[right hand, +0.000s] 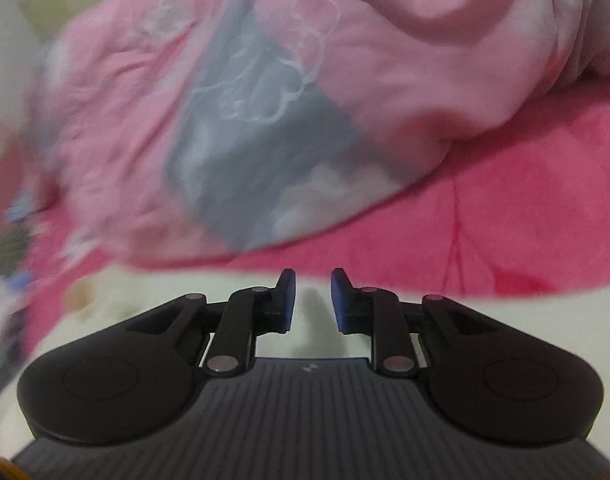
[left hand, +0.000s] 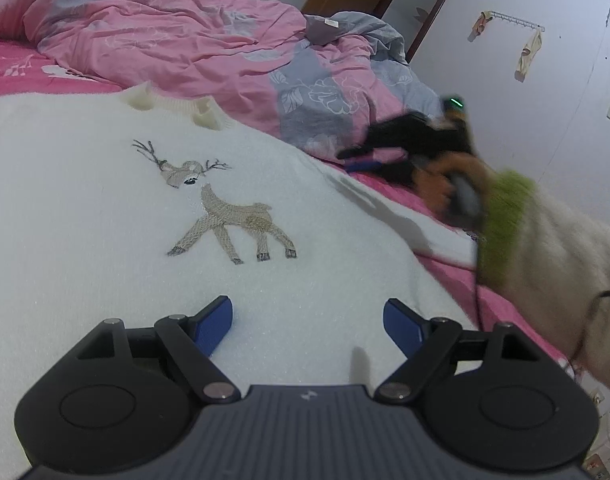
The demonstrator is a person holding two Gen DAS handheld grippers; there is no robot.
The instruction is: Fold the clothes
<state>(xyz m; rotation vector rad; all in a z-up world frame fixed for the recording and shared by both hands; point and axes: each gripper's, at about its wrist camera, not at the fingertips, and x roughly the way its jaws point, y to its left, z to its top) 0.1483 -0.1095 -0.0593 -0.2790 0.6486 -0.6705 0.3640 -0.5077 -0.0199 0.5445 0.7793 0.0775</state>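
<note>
Left wrist view: left gripper [left hand: 308,318] jaws spread wide, empty, over white sweater [left hand: 105,220]. Sweater lies flat on pink bedsheet [left hand: 9,68], front up, deer embroidery [left hand: 229,212] showing, ribbed collar [left hand: 173,106] at far edge. Rumpled pink-grey duvet [left hand: 185,36] beyond. Right gripper [left hand: 401,152] blurred at right, held by hand [left hand: 445,184] with green cuff [left hand: 505,220].

Right wrist view: right gripper [right hand: 313,300] jaws narrowly apart, nothing between blue pads [right hand: 339,304], over sweater [right hand: 317,316] edge. Duvet [right hand: 265,100] and bedsheet [right hand: 505,216] ahead, blurred.
</note>
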